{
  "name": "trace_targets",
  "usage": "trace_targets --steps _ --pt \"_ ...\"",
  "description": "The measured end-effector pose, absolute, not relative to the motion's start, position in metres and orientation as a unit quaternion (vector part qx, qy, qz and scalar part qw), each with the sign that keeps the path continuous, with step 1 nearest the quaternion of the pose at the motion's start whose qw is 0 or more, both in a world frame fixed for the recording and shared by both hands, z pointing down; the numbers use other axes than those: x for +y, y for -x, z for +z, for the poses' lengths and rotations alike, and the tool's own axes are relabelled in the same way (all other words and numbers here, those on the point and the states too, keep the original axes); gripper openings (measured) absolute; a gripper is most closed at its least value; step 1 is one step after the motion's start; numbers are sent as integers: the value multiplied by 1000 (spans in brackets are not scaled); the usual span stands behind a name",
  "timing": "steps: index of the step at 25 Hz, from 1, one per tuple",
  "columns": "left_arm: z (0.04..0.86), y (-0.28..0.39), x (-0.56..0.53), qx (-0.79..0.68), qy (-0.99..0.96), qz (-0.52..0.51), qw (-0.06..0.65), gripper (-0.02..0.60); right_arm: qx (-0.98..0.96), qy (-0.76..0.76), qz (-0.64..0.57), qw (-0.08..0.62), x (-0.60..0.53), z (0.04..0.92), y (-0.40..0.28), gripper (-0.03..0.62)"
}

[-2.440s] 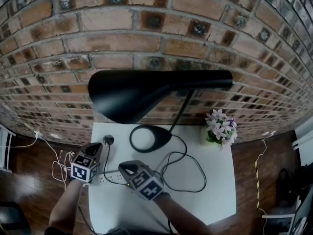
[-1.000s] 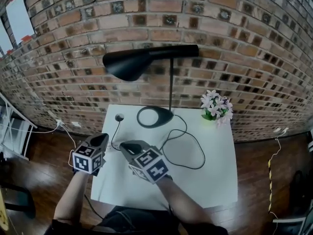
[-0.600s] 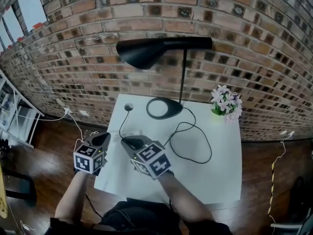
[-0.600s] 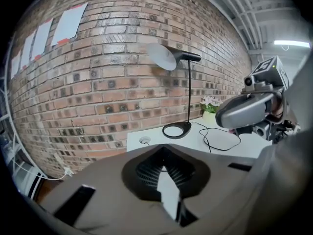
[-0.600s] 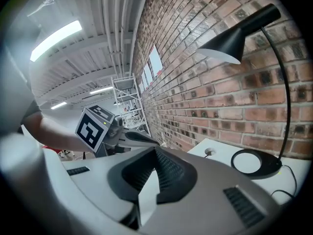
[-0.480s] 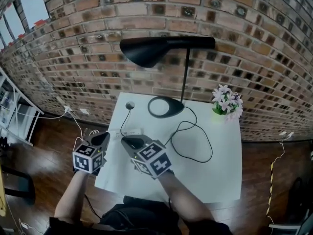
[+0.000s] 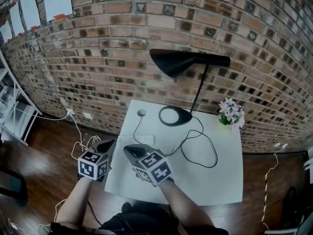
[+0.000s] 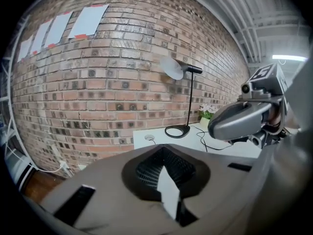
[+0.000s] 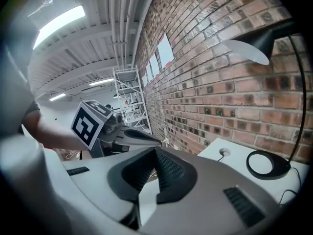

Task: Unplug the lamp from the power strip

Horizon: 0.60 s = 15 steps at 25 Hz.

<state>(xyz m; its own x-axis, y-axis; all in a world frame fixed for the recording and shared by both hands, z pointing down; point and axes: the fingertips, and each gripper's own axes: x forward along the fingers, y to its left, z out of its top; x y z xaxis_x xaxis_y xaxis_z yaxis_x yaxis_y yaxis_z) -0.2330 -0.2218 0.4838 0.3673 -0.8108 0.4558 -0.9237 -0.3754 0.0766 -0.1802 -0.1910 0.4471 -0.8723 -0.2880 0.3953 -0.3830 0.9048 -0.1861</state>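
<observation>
Lamp (image 7: 174,62), one: at the far side of the white table (image 7: 215,180), stem upright, shade arm level, pointing left along the brick wall. Power strip (image 7: 138,139), one: near the table's left edge, lying crosswise. Grippers, two: left gripper (image 7: 108,144) and right gripper (image 7: 129,150), jaws closed, empty.

Loft-style lab or workshop, not a home. Bare brick wall (image 7: 98,43) with taped-up papers (image 8: 88,21), exposed ceiling pipes (image 9: 122,18) and strip lights (image 9: 61,21), metal rack (image 9: 129,97) down the room, wood floor (image 7: 34,146) with loose cables (image 7: 78,141), one white counter (image 7: 215,185) against the wall.
</observation>
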Motion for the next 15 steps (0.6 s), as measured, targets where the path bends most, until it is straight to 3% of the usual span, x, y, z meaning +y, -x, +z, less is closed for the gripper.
trace_targets --steps 15 --pt "485 278 -180 -522 -818 183 160 -2 -927 -265 123 236 -168 465 196 6"
